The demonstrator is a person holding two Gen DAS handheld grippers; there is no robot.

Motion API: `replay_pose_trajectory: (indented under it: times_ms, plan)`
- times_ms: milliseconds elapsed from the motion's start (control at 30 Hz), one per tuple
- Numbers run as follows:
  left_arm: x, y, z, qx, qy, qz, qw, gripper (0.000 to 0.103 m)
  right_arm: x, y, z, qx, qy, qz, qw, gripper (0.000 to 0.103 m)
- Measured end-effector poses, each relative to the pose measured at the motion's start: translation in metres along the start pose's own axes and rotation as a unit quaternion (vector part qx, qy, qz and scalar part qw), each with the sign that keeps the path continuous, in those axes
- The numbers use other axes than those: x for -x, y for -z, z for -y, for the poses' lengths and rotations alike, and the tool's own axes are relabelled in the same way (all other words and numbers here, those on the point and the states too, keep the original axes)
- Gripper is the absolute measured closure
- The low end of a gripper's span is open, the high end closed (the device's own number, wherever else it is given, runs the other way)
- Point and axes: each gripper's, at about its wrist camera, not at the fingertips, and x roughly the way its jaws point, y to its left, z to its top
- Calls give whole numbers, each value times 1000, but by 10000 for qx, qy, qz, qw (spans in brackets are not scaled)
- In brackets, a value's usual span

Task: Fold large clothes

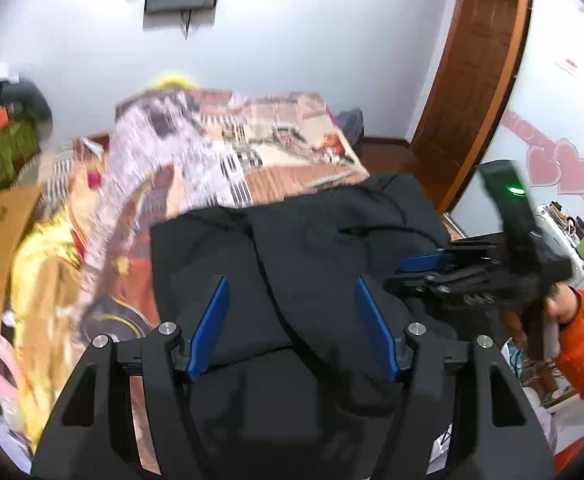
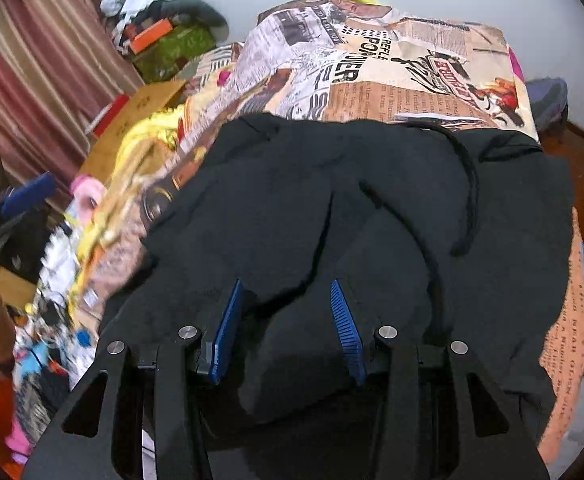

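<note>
We see the black garment (image 2: pixel 372 208) spread on the patterned bed (image 2: pixel 432 76) — soft, limp, fairly heavy; we judge its edges the best hold. Left gripper (image 1: pixel 292 320) and right gripper (image 2: pixel 288 320) — jaws apart, empty.

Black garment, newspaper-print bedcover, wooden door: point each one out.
Black garment (image 2: pixel 372 200): right wrist view, middle of the cloth.
Newspaper-print bedcover (image 2: pixel 412 72): right wrist view, printed top.
Wooden door (image 1: pixel 472 72): left wrist view, brown panel.

black garment (image 2: pixel 292 208) on newspaper-print bedspread (image 2: pixel 432 80)
</note>
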Motion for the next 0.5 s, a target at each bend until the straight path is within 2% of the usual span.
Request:
replay_pose_trajectory:
  times_ms: [267,500]
  plan:
    - [-88,33,10,89,-14,-913,9958,39,27,8,11,-195,59,429,9989,61]
    - [-110,50,-5,750,254,-1087,9909,34,7,25,24,-402,81,308,9987,61]
